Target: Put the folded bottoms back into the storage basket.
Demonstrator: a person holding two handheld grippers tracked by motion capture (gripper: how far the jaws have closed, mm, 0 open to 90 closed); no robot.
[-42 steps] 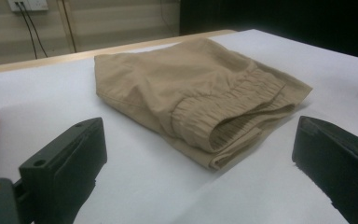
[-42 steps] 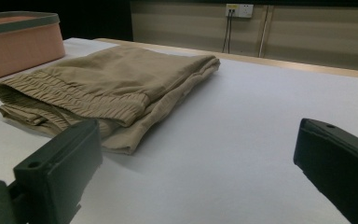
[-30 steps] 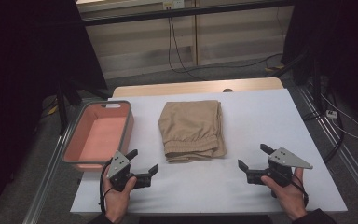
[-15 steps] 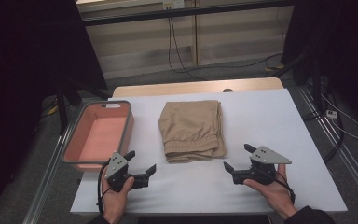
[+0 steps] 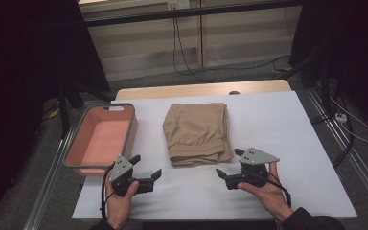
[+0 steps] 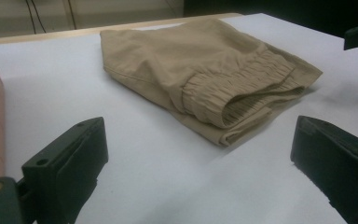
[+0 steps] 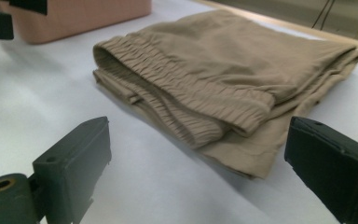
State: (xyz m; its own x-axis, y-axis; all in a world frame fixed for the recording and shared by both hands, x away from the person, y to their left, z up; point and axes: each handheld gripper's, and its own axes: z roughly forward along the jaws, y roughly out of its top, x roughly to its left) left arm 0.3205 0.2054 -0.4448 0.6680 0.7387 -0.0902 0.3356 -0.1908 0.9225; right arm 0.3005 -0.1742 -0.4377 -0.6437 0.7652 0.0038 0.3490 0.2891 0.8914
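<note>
Folded tan trousers [image 5: 197,132] with an elastic waistband lie in the middle of the white table [image 5: 278,124], waistband toward me. My left gripper [image 5: 147,165] sits low near the front edge, left of the waistband, open with nothing between its jaws; in the left gripper view the trousers [image 6: 205,70] lie just ahead of it [image 6: 200,154]. My right gripper [image 5: 228,162] stands open at the trousers' front right corner. Its jaws have just been closing a little, with nothing between them. In the right gripper view the waistband [image 7: 186,93] is close in front of the gripper [image 7: 196,154].
A pink bin [image 5: 133,127] with a grey rim stands on the table's left side, its inside bare. Behind the table are a wooden strip, cables on the floor and dark stands on both sides. Bare white surface stretches right of the trousers.
My right gripper has moved left along the front of the table toward the trousers' near right corner. The left gripper and the trousers have stayed where they were.
</note>
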